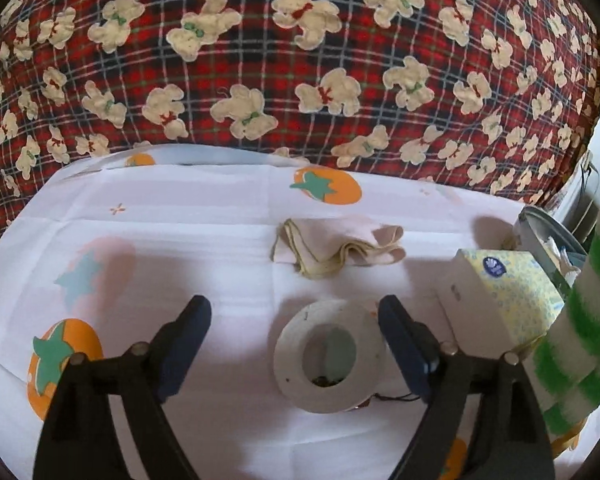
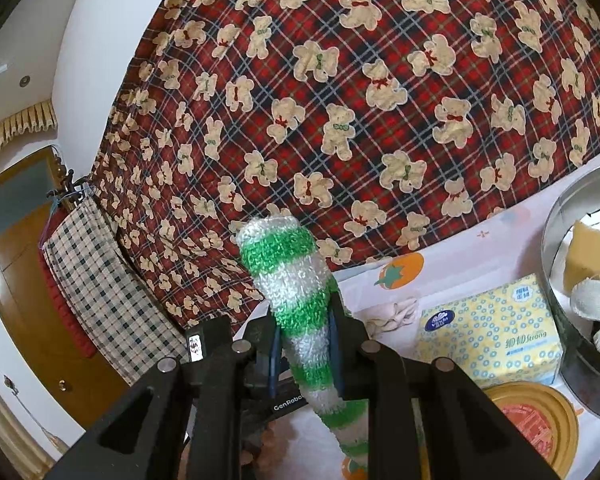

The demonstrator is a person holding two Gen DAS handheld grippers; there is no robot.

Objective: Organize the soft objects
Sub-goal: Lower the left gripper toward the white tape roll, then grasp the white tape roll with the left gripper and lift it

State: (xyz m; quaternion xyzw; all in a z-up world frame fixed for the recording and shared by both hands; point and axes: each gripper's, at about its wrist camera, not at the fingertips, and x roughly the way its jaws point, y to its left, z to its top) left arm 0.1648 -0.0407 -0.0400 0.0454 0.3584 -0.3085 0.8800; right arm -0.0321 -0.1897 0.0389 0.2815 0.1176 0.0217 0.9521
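My right gripper (image 2: pixel 306 332) is shut on a fuzzy green-and-white striped sock (image 2: pixel 288 280), which stands up between its pads and hangs below them. The same sock (image 1: pixel 580 320) shows at the right edge of the left wrist view. My left gripper (image 1: pixel 296 312) stands open, low over the white tablecloth (image 1: pixel 180 240). A white ring-shaped roll (image 1: pixel 328 356) lies flat between its wide jaws, and the pads do not press on it. A folded pale pink cloth (image 1: pixel 336 250) lies on the table just beyond the roll.
A yellow tissue pack (image 1: pixel 508 292) (image 2: pixel 492 332) sits to the right. Beside it stands a round metal bin (image 2: pixel 580 280) (image 1: pixel 548 232) holding cloth pieces. A yellow tin lid (image 2: pixel 536 420) lies near the front. A red plaid bear-print blanket (image 1: pixel 300 60) rises behind the table.
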